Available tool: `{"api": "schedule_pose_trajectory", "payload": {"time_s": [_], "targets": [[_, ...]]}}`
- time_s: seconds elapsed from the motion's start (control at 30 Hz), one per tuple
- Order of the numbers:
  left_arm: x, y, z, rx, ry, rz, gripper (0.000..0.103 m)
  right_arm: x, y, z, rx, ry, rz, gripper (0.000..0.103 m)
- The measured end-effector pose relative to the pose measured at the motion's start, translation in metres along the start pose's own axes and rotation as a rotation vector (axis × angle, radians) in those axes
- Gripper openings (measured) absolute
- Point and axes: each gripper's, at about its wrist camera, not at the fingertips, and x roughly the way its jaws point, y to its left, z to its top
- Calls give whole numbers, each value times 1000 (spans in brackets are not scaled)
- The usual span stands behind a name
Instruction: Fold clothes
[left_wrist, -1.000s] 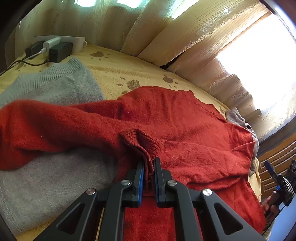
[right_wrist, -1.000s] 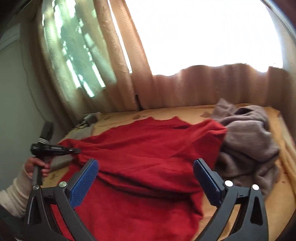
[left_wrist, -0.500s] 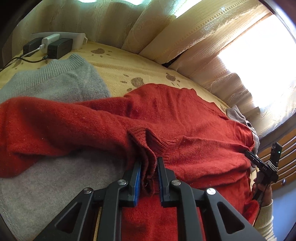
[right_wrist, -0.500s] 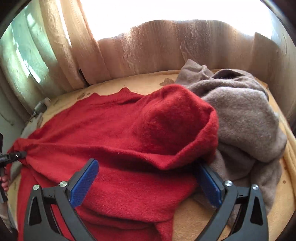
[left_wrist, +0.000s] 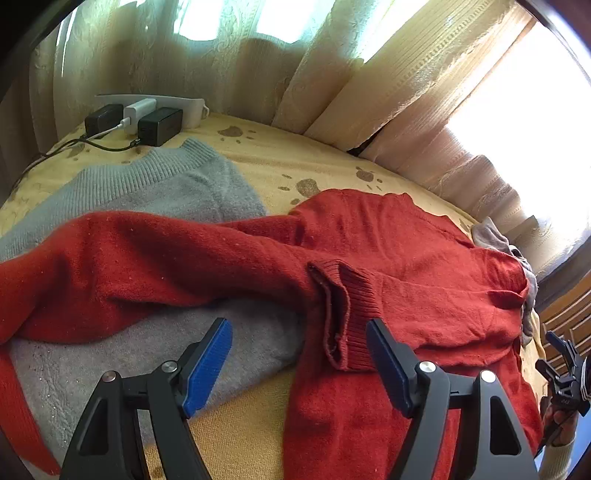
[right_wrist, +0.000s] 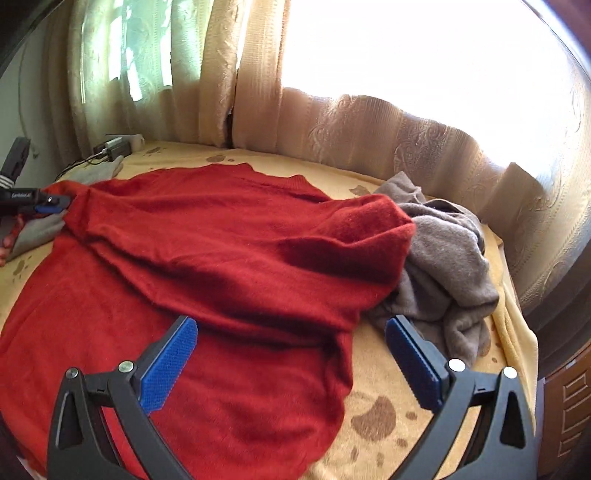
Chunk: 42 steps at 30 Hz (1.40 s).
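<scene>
A red sweater lies spread on the yellow bedspread, its left sleeve folded across the body. The ribbed cuff rests between the fingers of my left gripper, whose jaws are opening; the blue pads stand clear of the cuff. In the right wrist view the red sweater fills the middle, and my right gripper hovers open over its folded right side, holding nothing. The left gripper shows at the far left edge there.
A pale grey sweater lies flat under the red sleeve. A crumpled brown-grey garment sits to the right of the red one. Chargers and a power strip lie by the curtains. Wooden drawers stand past the bed's right edge.
My left gripper has let go of the red cuff and its jaws have spread wide; the cuff now lies on the sweater. The right gripper has drawn back from the folded shoulder, still open.
</scene>
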Motion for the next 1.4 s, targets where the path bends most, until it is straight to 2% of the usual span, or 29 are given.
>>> {"api": "schedule_pose_trajectory", "payload": {"time_s": [0.13, 0.27, 0.43, 0.5, 0.63, 0.7, 0.77, 0.8, 0.83, 0.97, 1.07, 1.1, 1.13, 1.17, 1.2, 1.33, 1.4], "targets": [[-2, -27, -7, 66, 6, -42, 77, -50, -9, -30, 86, -60, -25, 103], [6, -62, -17, 147, 35, -105, 77, -125, -34, -64, 258, -198, -22, 103], [25, -100, -35, 209, 92, -168, 77, -202, -60, -111, 446, -370, 38, 103], [31, -109, -42, 217, 114, -181, 77, -212, -61, -129, 473, -377, 78, 103], [40, -121, -54, 217, 144, -200, 77, -181, -32, -163, 482, -235, 294, 103], [41, -123, -57, 218, 150, -192, 77, -160, -3, -175, 435, -162, 327, 101], [43, -125, -61, 218, 156, -185, 77, -139, 25, -185, 384, -93, 355, 89], [45, -125, -62, 216, 158, -181, 77, -129, 38, -189, 356, -60, 367, 79], [46, -125, -64, 214, 160, -178, 77, -121, 49, -190, 331, -40, 379, 75], [47, -124, -65, 198, 149, -176, 77, -92, 86, -186, 230, 11, 412, 75], [48, -122, -65, 182, 142, -183, 77, -80, 101, -177, 177, 26, 382, 73], [49, -121, -64, 181, 139, -185, 77, -76, 105, -174, 165, 34, 369, 60], [50, -121, -64, 180, 135, -189, 77, -72, 110, -171, 152, 43, 356, 37], [50, -120, -64, 179, 131, -195, 78, -69, 109, -170, 164, 51, 359, 27], [50, -119, -64, 177, 127, -200, 78, -69, 106, -171, 174, 56, 371, 13], [50, -115, -62, 171, 125, -226, 78, -94, 97, -181, 192, 74, 396, 10], [50, -113, -61, 167, 127, -240, 78, -116, 88, -187, 208, 88, 374, 10]]}}
